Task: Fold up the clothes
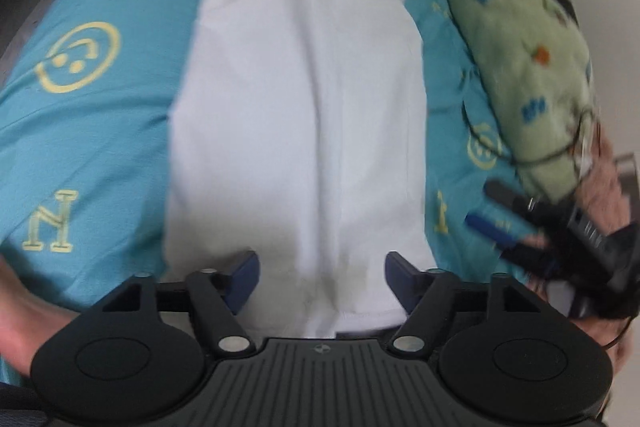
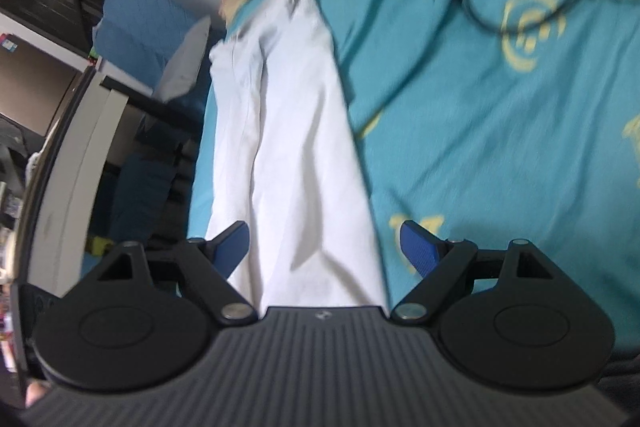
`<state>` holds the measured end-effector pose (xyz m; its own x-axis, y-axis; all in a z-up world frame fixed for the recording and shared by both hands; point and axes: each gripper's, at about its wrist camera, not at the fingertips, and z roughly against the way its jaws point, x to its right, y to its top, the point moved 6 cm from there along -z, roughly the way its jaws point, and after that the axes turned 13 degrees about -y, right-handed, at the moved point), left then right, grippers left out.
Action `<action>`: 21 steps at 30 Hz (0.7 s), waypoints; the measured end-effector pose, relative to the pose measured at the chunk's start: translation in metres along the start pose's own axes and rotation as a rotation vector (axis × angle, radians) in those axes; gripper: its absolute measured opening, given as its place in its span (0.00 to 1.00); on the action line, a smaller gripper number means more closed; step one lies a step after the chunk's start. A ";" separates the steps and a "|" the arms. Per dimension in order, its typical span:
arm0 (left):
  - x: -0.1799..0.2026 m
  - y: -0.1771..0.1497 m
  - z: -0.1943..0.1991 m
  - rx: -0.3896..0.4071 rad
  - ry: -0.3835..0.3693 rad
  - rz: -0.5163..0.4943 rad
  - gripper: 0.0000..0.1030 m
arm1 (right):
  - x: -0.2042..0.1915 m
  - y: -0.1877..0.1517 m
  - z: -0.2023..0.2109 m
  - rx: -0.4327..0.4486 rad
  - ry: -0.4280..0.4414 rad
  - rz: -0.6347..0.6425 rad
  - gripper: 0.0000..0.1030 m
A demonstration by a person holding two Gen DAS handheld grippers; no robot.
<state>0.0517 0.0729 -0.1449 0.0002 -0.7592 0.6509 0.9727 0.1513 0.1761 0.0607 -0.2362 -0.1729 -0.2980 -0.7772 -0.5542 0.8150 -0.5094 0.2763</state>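
A white garment (image 1: 296, 107) lies folded into a long narrow strip on a turquoise sheet (image 1: 88, 131) with yellow prints. My left gripper (image 1: 322, 273) hovers open over the strip's near end, its blue pads apart and nothing between them. At the right edge of the left wrist view my right gripper (image 1: 500, 223) shows blurred beside the strip. In the right wrist view the white garment (image 2: 296, 155) runs away from me, and my right gripper (image 2: 324, 243) stands open above its near end with the cloth below the gap.
A pale green patterned sleeve (image 1: 520, 59) and a black cable (image 2: 480, 19) cross the right side of the bed. Left of the bed edge stand a blue cushion (image 2: 136, 11), a grey pillow (image 2: 184, 63) and white furniture (image 2: 80, 147).
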 end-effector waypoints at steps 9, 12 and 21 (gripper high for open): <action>-0.081 0.017 0.015 0.107 0.122 0.361 0.80 | -0.008 -0.018 -0.031 -0.178 -0.083 0.048 0.78; -0.075 0.017 0.011 0.088 0.151 0.305 0.80 | -0.010 -0.024 -0.036 -0.231 -0.101 0.057 0.70; -0.033 -0.017 0.004 -0.073 0.135 0.122 0.14 | -0.038 -0.074 -0.033 -0.319 -0.215 0.301 0.47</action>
<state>0.0348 0.0976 -0.1665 0.1459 -0.8168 0.5581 0.9777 0.2052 0.0448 0.0281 -0.1567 -0.1980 -0.0944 -0.9483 -0.3031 0.9823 -0.1382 0.1265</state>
